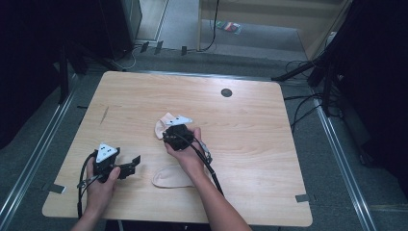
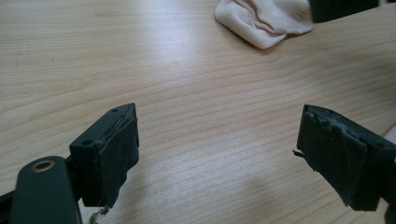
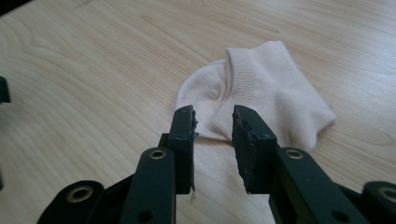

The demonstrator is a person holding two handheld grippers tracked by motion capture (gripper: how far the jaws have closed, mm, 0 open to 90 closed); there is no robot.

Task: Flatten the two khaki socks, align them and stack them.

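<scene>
Hovering right gripper (image 3: 213,122) at sock (image 3: 261,88) edge.

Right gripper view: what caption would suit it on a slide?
Right gripper, jaws slightly parted, poised at the edge of a pale sock on a wooden table.

— What colour is the counter (image 1: 250,130)?
— Pale wood, fine grain lines, one dark round spot (image 1: 226,92).
— The socks?
— Cream: one ribbed sock (image 3: 261,93), another sock (image 1: 169,177) plain.
— The right hand-held gripper (image 3: 214,122)?
— Black.
</scene>
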